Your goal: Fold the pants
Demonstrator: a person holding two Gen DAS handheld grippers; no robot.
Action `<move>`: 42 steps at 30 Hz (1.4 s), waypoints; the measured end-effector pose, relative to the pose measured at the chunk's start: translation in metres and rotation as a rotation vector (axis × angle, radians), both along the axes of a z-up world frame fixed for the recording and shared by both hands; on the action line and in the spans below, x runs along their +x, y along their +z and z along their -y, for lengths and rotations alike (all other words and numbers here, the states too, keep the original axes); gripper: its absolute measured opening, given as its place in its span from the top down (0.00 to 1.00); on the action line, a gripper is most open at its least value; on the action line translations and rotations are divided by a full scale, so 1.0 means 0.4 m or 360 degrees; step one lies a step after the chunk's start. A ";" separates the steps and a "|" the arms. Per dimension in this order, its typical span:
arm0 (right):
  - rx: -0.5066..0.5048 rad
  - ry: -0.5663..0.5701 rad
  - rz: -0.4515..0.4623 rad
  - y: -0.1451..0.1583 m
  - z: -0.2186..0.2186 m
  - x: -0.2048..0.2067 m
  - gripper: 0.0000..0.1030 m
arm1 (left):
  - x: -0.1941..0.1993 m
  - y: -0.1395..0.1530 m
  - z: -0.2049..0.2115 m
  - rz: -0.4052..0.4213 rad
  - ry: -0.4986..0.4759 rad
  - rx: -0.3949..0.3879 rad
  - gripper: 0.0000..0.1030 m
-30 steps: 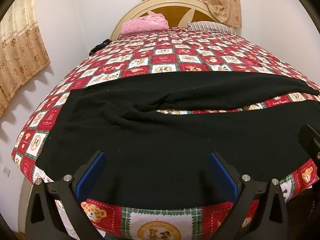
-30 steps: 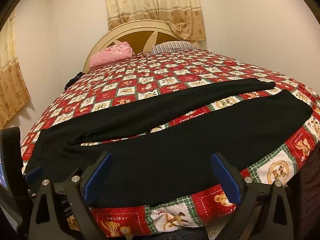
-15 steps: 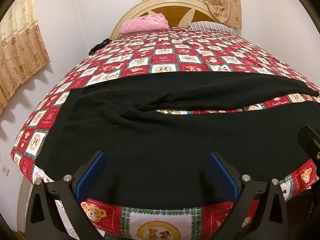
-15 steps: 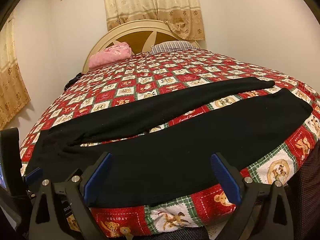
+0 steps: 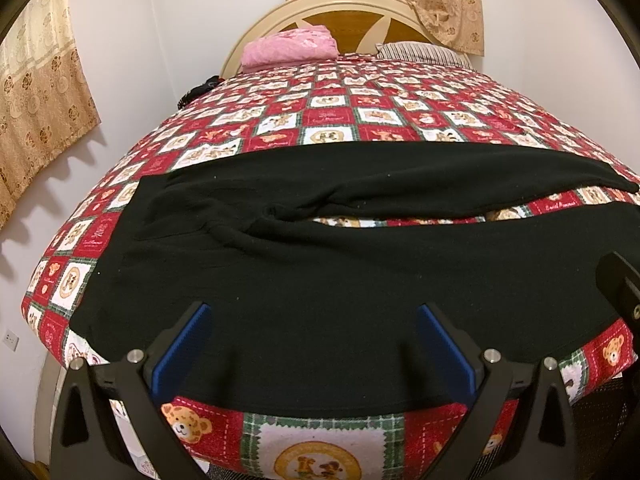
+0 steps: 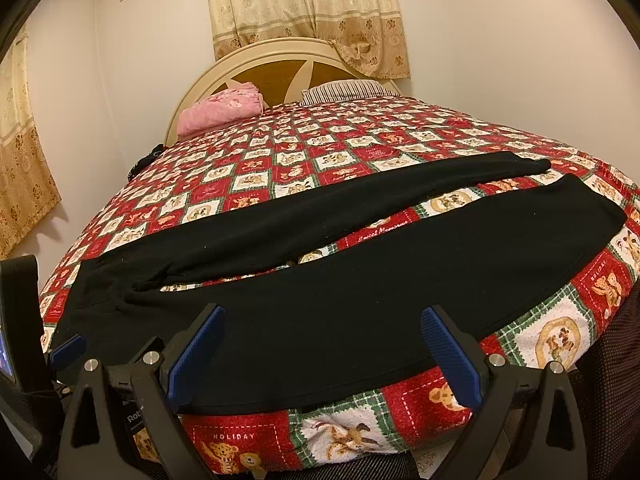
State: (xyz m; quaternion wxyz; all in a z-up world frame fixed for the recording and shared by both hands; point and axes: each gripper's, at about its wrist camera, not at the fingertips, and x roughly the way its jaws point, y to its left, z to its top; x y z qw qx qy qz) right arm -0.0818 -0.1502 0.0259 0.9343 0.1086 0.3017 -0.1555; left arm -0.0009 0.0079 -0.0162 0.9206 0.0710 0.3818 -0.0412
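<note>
We see black pants spread flat across the near part of a bed covered by a red, white and green teddy-bear quilt. The waist lies toward the left edge of the bed, and the two legs run to the right, parted by a narrow wedge of quilt that widens toward the cuffs, as the right wrist view shows. The near leg lies along the front edge of the bed; the far leg lies beyond it and is the narrower strip. Some folds gather where the legs meet.

We hold the left gripper at the front edge of the bed, over the waist end of the near leg, its blue-padded fingers spread wide with nothing between them. We hold the right gripper further along the same leg, likewise spread and empty; part of the left gripper shows at its left edge. At the headboard lie a pink folded cloth and a striped pillow, with patterned curtains above.
</note>
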 end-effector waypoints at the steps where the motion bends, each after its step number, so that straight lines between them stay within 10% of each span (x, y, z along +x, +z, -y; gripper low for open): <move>1: -0.0001 0.0000 -0.0001 0.000 0.000 0.000 0.04 | 0.000 0.000 0.001 0.0001 0.0000 0.0000 0.00; 42: 0.0028 0.0052 -0.0074 -0.028 -0.002 0.040 0.04 | 0.036 0.001 -0.039 -0.0025 -0.0038 0.0015 0.00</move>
